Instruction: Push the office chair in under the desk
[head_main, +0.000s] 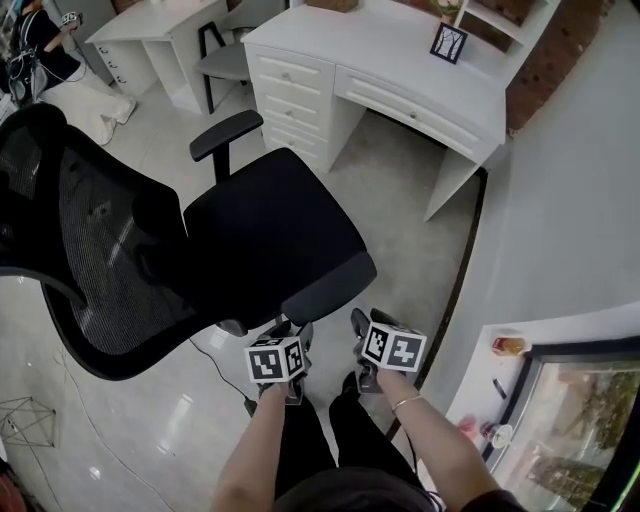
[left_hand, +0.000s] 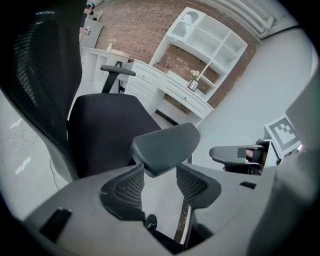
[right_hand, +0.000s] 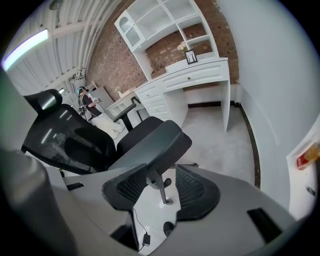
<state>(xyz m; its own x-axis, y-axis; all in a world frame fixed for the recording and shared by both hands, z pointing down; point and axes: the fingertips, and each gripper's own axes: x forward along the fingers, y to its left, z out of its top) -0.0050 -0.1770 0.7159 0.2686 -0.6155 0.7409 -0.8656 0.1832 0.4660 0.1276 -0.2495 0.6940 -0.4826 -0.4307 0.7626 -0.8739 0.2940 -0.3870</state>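
- The office chair (head_main: 270, 230) stands out on the pale floor (head_main: 400, 190), well apart from the worktop (head_main: 400, 60). None of it is under the kneehole. Its black mesh backrest (head_main: 95, 260) lies towards your left and its seat (left_hand: 105, 130) faces the drawers.
- The white worktop sits at the far side of the room, with drawers down its left end and one long drawer across the open kneehole.
- The chair's near armrest (head_main: 328, 290) is the part closest to you, and both tools are gathered at its near end. The far armrest (head_main: 226, 133) is on the side nearer the worktop.
- Your left hand-held gripper (left_hand: 160, 170) has its jaws well apart. The rounded end of the near armrest pad shows just past the tips, in line with the gap. The pads look clear of it, though the angle is too foreshortened to be sure there is no contact.
- Your right hand-held gripper (right_hand: 157, 172) is just beside the left one, its jaws also spread wide and gripping nothing. The armrest pad lies above and beyond them, and its post shows through the gap, farther off.
- A small picture frame (head_main: 449, 42) stands near the worktop's back edge.
- A thin cable (right_hand: 136, 220) trails on the floor below the armrest.
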